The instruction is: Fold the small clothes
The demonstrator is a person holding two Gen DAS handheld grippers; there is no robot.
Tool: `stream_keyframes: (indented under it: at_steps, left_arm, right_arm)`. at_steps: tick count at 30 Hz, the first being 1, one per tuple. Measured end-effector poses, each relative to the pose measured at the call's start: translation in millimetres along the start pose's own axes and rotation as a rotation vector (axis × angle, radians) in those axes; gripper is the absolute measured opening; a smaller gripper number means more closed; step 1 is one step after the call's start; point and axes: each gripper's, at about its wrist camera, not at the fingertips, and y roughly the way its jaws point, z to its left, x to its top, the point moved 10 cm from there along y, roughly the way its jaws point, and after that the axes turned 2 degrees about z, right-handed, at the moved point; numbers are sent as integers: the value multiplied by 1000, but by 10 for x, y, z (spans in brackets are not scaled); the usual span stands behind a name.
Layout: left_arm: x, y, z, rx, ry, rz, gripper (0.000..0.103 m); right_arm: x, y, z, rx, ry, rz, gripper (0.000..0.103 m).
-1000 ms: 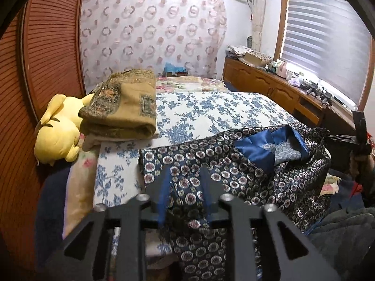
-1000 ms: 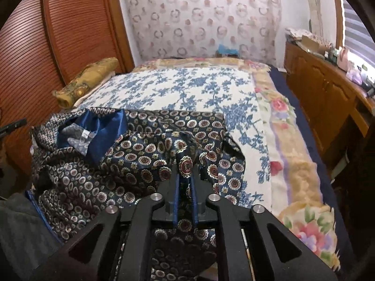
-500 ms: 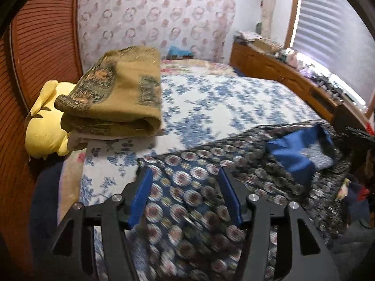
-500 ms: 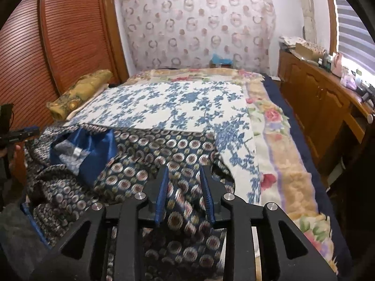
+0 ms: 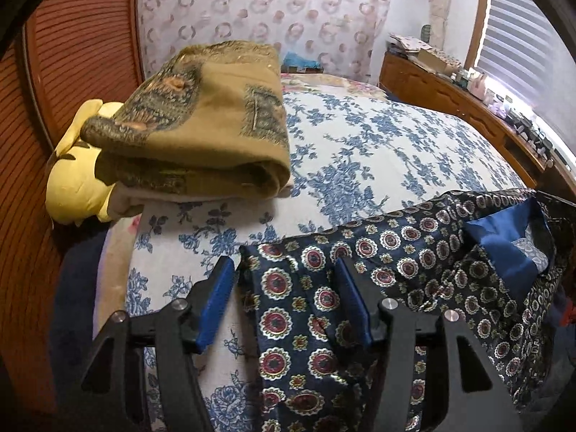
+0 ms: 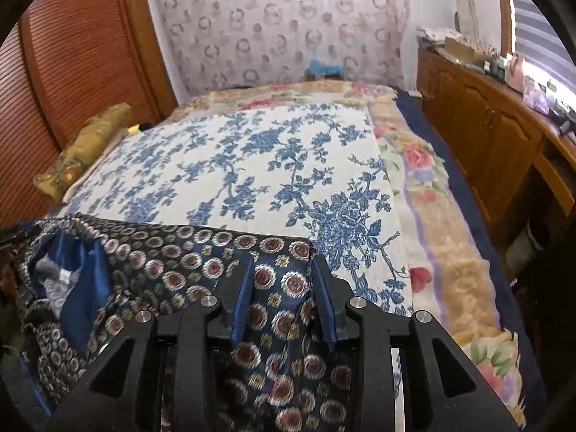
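Observation:
A dark navy garment [image 5: 414, 252] with round red-and-gold medallions lies spread on the near end of the bed, its blue lining [image 5: 504, 248] showing at the collar. My left gripper [image 5: 284, 266] stands open over the garment's left corner, the cloth lying loose between its blue pads. In the right wrist view the garment [image 6: 180, 252] fills the lower left, with the blue lining [image 6: 82, 270] at its far side. My right gripper [image 6: 282, 264] sits over the right corner with its jaws opening; the cloth lies between the pads and they do not press it.
The bed cover [image 5: 360, 151] is white with blue flowers over a floral blanket [image 6: 450, 252]. A folded olive blanket [image 5: 201, 118] and a yellow plush toy [image 5: 75, 187] sit at the bed's left edge. A wooden cabinet [image 6: 486, 126] runs along the right.
Both grippers were shut on the garment's edge and have opened, letting it go. Both moved forward and lower over the bed, and the garment's far edge now lies flat.

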Motion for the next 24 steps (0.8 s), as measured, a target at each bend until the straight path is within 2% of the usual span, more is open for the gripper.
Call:
stream_keyframes:
  at_steps: [9, 10, 11, 14, 16, 18, 20, 21, 24]
  left_arm:
    - [-90, 78, 60, -6, -27, 6, 58]
    - [-89, 75, 63, -5, -31, 2, 58]
    - [-89, 74, 68, -2, -33, -3, 58]
    - [-84, 78, 76, 5, -32, -13, 58]
    - [-79, 82, 81, 3, -38, -16, 58]
    - [-86, 74, 98, -1, -51, -24, 58]
    - [-88, 69, 107, -3, -59, -28, 58]
    - [-90, 68, 111, 1, -58, -29, 58]
    - [-88, 72, 112, 3, -56, -27, 58]
  right_arm:
    - [-13, 145, -1, 24, 18, 36, 32]
    - [-33, 156, 20, 32, 9, 43, 25]
    - [-38, 161, 45, 35, -1, 45, 12]
    - [-61, 121, 122, 20, -53, 21, 4]
    - [-45, 54, 124, 21, -47, -8, 2]
    - [14, -114, 51, -39, -32, -82, 1]
    - [37, -275, -14, -65, 2, -133, 1]
    - [41, -313, -40, -85, 5, -144, 1]
    - [17, -241, -55, -93, -14, -105, 1]
